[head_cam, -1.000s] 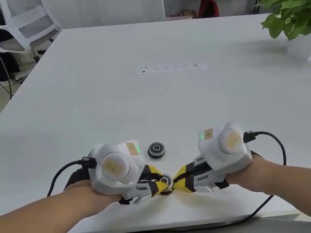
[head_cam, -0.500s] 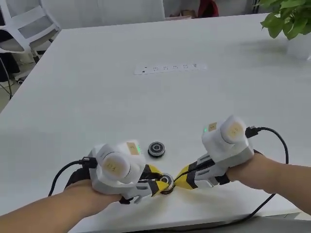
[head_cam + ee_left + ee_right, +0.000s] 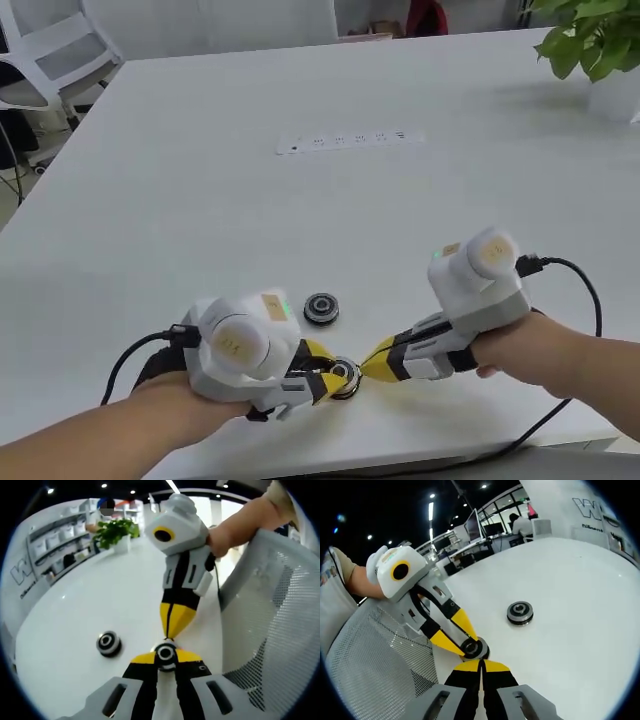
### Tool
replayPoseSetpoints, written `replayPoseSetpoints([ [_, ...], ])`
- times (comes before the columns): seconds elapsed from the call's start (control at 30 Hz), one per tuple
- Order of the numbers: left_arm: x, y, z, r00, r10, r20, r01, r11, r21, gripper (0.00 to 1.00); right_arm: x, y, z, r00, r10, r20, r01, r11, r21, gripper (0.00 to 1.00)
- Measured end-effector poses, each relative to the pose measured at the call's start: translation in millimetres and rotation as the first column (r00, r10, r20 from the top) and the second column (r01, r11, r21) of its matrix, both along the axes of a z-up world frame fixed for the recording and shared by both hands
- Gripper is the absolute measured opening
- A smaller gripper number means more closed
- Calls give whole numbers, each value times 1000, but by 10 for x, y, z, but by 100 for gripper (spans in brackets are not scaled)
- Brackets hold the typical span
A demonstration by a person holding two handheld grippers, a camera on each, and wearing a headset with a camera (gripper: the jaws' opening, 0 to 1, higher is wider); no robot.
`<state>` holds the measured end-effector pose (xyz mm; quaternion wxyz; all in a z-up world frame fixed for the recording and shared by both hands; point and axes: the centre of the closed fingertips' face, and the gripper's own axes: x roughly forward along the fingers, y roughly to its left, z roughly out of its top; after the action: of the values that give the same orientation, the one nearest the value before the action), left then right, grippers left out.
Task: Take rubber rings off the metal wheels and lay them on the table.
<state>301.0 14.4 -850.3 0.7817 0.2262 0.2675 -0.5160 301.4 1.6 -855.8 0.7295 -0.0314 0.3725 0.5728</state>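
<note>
The left tool is clamped on a metal wheel near the front edge of the worktop. The right tool has its jaws pressed together, tips touching that wheel's rim. A second wheel lies flat just behind them.

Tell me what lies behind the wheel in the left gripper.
A second wheel lies flat on the table, dark ring around it. Jaws partly cover the held wheel, so its own ring cannot be judged.
</note>
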Motion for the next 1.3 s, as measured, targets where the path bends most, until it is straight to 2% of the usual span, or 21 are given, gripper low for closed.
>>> replayPoseSetpoints([
  [0.1,0,-1,-1,1000,3,1,-3,1000,4,13,17,10,15,999,-31,-40,32,999,26,0],
  [0.2,1,0,-1,1000,6,1,-6,1000,6,13,18,15,25,997,-45,-59,48,998,42,0],
  [0.47,-1,-2,1,1000,14,4,-15,1000,19,12,4,50,56,996,-48,-69,51,997,54,0],
  [0.7,-3,-3,0,1000,15,6,-15,1000,23,12,-44,99,76,999,-11,-40,13,998,53,0],
  [1.13,-13,-4,-5,1000,3,6,-3,1000,21,12,-79,116,92,999,14,-41,-11,997,74,0],
  [1.23,-14,-6,-5,1000,3,6,-3,1000,20,12,-111,161,138,998,28,-49,-23,994,104,0],
  [1.27,-10,-6,-5,1000,5,9,-5,1000,20,12,-260,248,232,991,99,-94,-82,982,171,0],
  [1.3,-12,2,-8,1000,6,5,-6,1000,21,12,-127,198,177,998,67,3,-67,992,103,0],
])
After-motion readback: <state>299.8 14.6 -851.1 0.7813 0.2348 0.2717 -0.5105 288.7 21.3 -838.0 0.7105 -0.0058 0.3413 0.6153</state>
